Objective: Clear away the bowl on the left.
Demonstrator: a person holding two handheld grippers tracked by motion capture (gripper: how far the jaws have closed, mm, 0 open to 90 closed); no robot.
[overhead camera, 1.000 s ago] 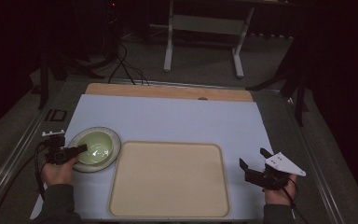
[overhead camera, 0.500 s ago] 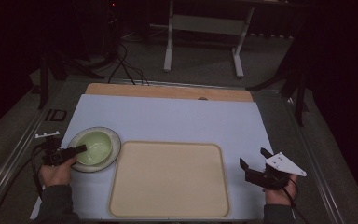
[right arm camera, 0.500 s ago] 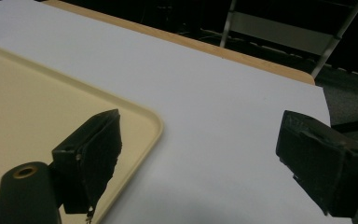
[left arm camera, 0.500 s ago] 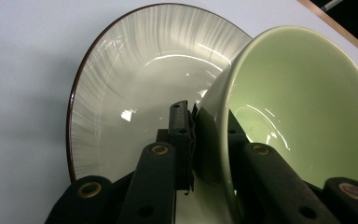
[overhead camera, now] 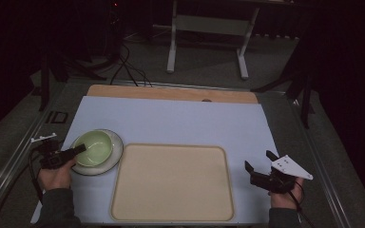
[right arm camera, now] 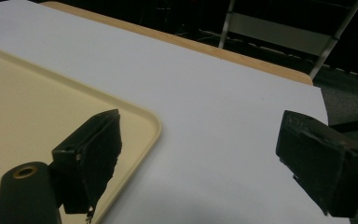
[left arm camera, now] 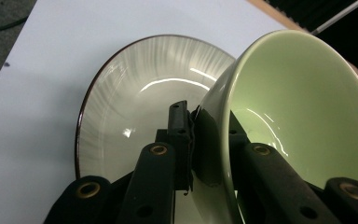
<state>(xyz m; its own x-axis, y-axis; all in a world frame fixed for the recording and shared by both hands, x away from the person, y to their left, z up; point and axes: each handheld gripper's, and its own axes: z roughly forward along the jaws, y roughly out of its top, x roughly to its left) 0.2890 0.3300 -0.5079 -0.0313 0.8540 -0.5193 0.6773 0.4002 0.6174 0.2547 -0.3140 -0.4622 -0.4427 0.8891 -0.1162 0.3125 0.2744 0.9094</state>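
The left gripper (left arm camera: 193, 140) is clamped on the near wall of the green bowl (left arm camera: 303, 121), one jaw outside the wall and one inside, biting just below the rim. In the left gripper view the bowl tips up over the plate (left arm camera: 121, 116); in the high view the bowl (overhead camera: 94, 147) sits within the plate (overhead camera: 115, 156) at the table's left, just beside the tray (overhead camera: 171, 183). I judge this a lift of the bowl off the plate, likely toward the tray. The main risk is the hold itself: a thin pinch on a smooth glazed wall, with the whole weight of the bowl hanging off to one side. That weight could make the bowl pivot between the pads and swing down, or slide out altogether and land on the plate, which might chip either piece. A sudden move of the hand would make that more likely. If the bowl is carried low, its foot could catch the plate's rim and drag the plate across the white sheet (overhead camera: 180, 123), or knock against the tray's raised edge. The right gripper (overhead camera: 262, 167) rests at the table's right, jaws wide apart and holding nothing, near the tray's corner (right arm camera: 151, 126); it is too far off to steady the bowl if it slips.
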